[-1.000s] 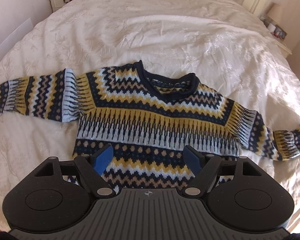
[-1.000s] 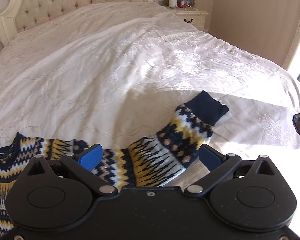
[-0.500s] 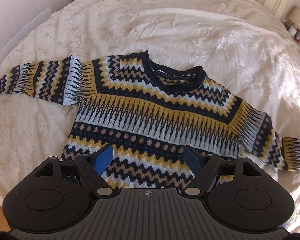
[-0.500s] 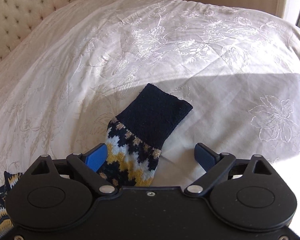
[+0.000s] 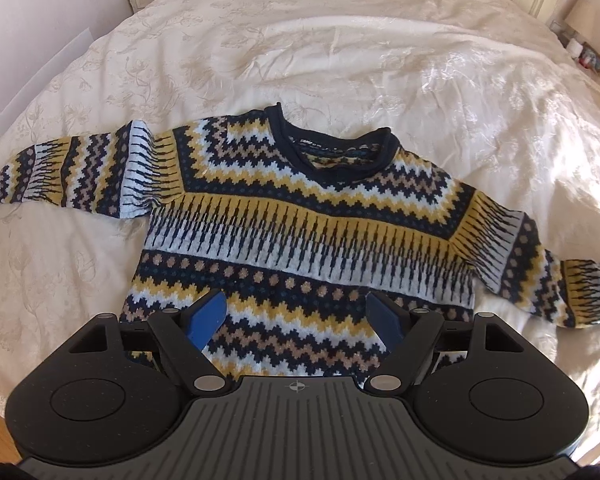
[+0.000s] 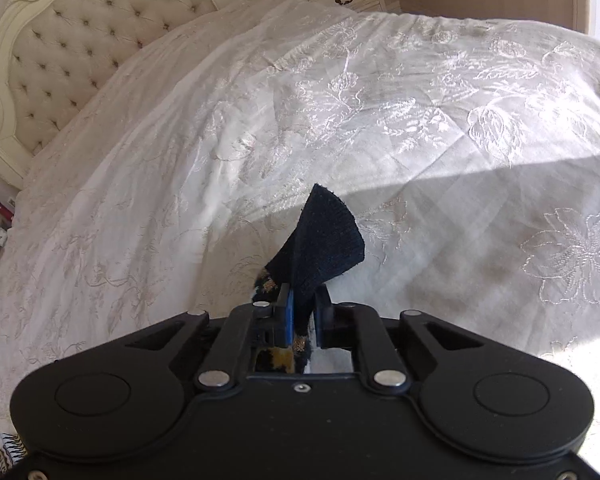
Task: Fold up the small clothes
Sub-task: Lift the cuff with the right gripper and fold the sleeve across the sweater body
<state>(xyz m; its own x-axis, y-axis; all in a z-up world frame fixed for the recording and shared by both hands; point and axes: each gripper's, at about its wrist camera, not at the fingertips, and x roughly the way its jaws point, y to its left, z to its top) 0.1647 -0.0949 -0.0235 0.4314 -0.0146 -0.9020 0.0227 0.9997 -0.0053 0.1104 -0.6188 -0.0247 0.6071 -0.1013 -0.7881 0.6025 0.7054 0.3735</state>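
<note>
Two tools are in use over one garment. We find the patterned sweater [image 5: 300, 220] lying face up and flat on the bed [image 5: 340, 60], neckline toward the headboard, hem toward us, both sleeves spread out to the sides. That layout, we judge, is deliberate: a flat, opened garment gives clean fold lines.

Left tool [image 5: 298, 316]: fingers spread wide, holding nothing, poised just above the lower body of the sweater near the hem. We read this as a waiting or steadying station, placed where it could pin the body while the other side is drawn across.

Right tool [image 6: 303, 312]: fingers pressed together on the dark navy cuff [image 6: 320, 240] of one sleeve, presumably the wearer's left one, at the right of the left-wrist view. The cuff stands up above the bedspread, fanning out beyond the fingertips, with a little of the patterned knit showing below the grip. Gripping at the cuff, in our judgement, gives control of the whole sleeve length for carrying it inward over the chest.

Assessment: folding is at its first stage; no fold is yet laid. Risk noted: the knit is soft and may slide or bunch if the body is not held.
</note>
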